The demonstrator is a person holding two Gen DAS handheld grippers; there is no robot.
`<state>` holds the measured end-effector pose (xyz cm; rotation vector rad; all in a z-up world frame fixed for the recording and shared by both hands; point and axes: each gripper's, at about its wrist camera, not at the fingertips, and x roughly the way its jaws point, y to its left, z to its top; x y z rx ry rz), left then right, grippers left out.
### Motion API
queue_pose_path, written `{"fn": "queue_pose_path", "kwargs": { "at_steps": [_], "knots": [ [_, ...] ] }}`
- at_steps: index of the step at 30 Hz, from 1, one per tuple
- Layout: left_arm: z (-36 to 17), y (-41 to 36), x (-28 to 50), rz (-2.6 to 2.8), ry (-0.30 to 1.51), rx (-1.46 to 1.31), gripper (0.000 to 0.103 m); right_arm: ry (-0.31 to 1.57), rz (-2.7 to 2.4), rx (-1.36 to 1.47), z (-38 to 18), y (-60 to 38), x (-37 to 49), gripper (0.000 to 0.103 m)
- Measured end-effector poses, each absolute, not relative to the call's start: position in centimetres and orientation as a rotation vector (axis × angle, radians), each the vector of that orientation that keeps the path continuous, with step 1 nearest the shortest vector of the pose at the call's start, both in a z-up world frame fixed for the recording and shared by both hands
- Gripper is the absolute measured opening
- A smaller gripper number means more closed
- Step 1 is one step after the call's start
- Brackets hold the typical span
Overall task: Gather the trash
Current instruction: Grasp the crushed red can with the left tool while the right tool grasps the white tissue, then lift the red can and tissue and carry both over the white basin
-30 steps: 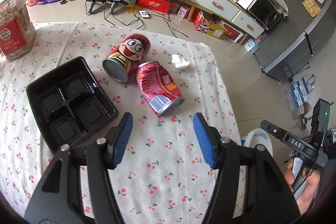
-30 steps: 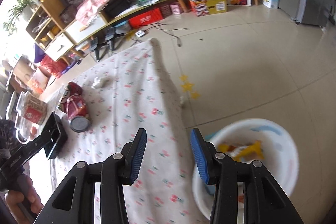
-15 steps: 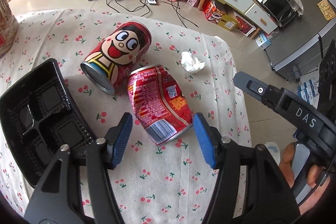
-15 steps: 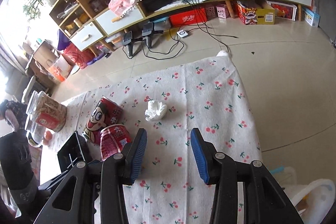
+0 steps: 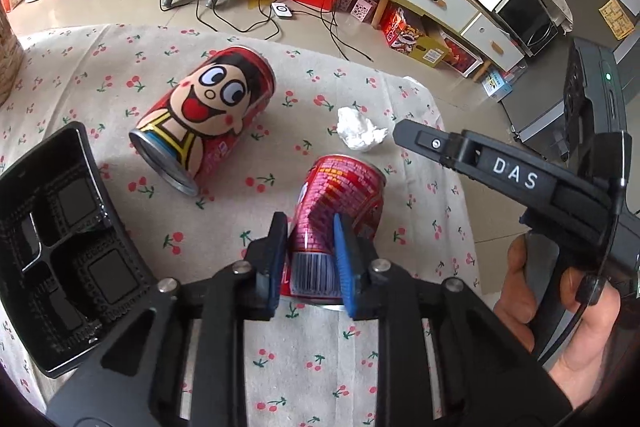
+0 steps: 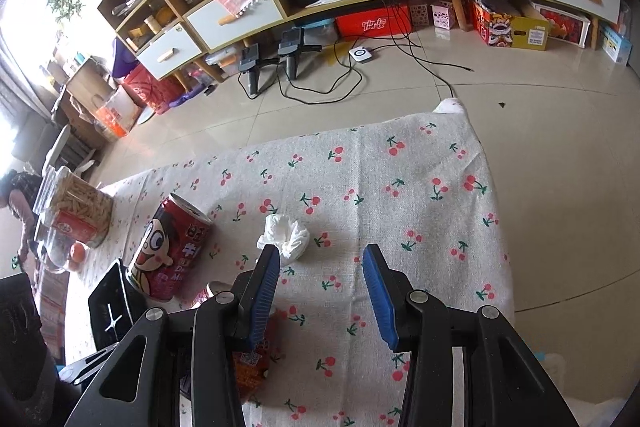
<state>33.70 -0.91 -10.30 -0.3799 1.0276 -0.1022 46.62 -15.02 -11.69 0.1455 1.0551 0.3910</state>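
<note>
**Left Gripper Clamped on Crushed Can**

The left gripper (image 5: 310,259) was closed on the crushed can (image 5: 340,203), its blue pads pressing the dented waist near the barcode end. The can lay on the cherry-print tablecloth (image 5: 120,75), near the table's right edge. The can appeared empty, so it was judged light; its thin wall looked soft enough to buckle further and probably slick under the pads. The existing crease was judged the best place to hold it.

The right gripper (image 6: 320,287) hovered with fingers spread apart, holding nothing, just short of the crumpled tissue (image 6: 285,237). The tissue was judged very light and compressible; a pinch across its bulk should suffice. The cartoon can (image 5: 204,115) lay on its side beside the black tray (image 5: 60,247).
</note>
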Motion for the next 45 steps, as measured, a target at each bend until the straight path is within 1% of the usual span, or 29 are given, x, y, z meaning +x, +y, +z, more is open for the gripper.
{"fn": "queue_pose_path", "kwargs": {
  "at_steps": [3,5,15,17,18,19,20,22,24,25,36,45],
  "knots": [
    [-10.4,-1.2,34.1,-0.146,1.058,-0.376,0.029,1.057,0.421,0.160,-11.9,-14.7,47.1,0.045],
    [-10.8,-1.5,34.4,-0.141,1.080,-0.375,0.037,1.065,0.433,0.163,-12.2,-14.3,47.4,0.045],
    [-10.6,-2.9,34.2,-0.170,1.059,-0.283,0.040,1.071,0.460,0.142,-13.2,-12.7,48.0,0.043],
    [-11.1,-2.8,34.5,-0.182,1.087,-0.303,0.046,1.070,0.457,0.128,-13.4,-12.4,48.0,0.042],
    [-11.4,-3.0,34.7,-0.186,1.115,-0.318,0.045,1.070,0.458,0.124,-13.5,-12.3,48.0,0.040],
    [-11.8,-3.0,34.8,-0.180,1.133,-0.319,0.046,1.070,0.463,0.124,-13.5,-12.2,48.0,0.034],
    [-11.7,-3.1,34.7,-0.176,1.113,-0.303,0.046,1.072,0.467,0.124,-13.6,-12.0,48.0,0.029],
    [-11.4,-3.3,34.4,-0.148,1.092,-0.259,0.045,1.075,0.470,0.109,-13.7,-11.7,47.8,0.017],
    [-11.4,-3.1,34.2,-0.137,1.086,-0.261,0.045,1.074,0.466,0.075,-13.9,-11.5,47.5,0.011],
    [-11.4,-3.0,34.1,-0.133,1.085,-0.259,0.045,1.072,0.468,0.065,-13.9,-11.5,47.3,0.010],
    [-9.9,-3.7,32.1,-0.058,1.012,-0.086,0.045,1.048,0.454,-0.015,-13.0,-12.2,45.3,0.008],
    [-9.3,-3.9,29.4,-0.053,0.988,-0.060,0.045,1.012,0.415,-0.095,-10.8,-13.5,41.7,0.007]
  ]
}}
